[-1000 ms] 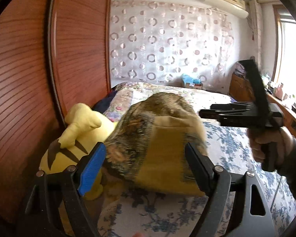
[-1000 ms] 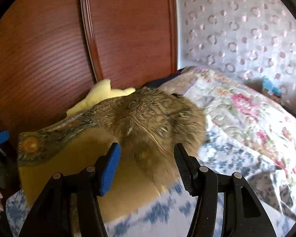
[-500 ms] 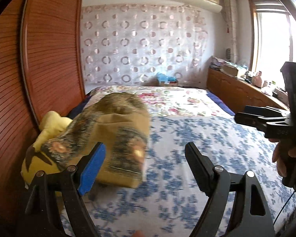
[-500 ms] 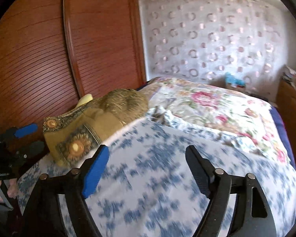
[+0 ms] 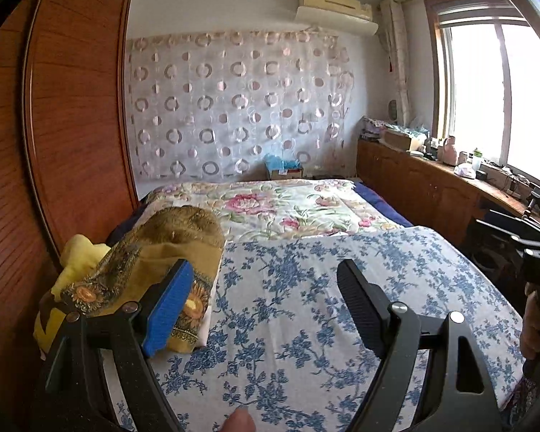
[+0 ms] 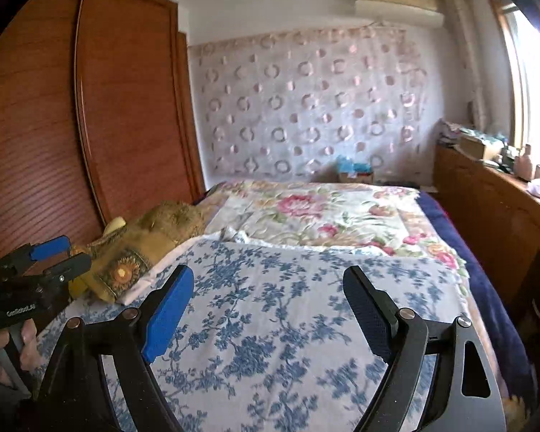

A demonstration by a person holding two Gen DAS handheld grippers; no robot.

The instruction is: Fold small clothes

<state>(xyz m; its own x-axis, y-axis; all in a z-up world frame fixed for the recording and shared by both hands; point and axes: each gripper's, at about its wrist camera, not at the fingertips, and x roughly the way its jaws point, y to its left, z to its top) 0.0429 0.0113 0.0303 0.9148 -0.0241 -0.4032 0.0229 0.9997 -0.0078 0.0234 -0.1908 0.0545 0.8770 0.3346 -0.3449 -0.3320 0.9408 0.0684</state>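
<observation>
Folded mustard-yellow sunflower-print garment (image 5: 154,270) lies at the blue-floral bedsheet (image 5: 306,306) edge, apparently set aside as finished. Left gripper (image 5: 266,309) and right gripper (image 6: 270,309) both gape wide, empty.

Each black tool (image 5: 266,309) carries one blue pad, one black pad and silver screws.

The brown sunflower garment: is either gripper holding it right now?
No, the brown sunflower garment lies folded on the bed, and both the left gripper and right gripper gape empty.
</observation>
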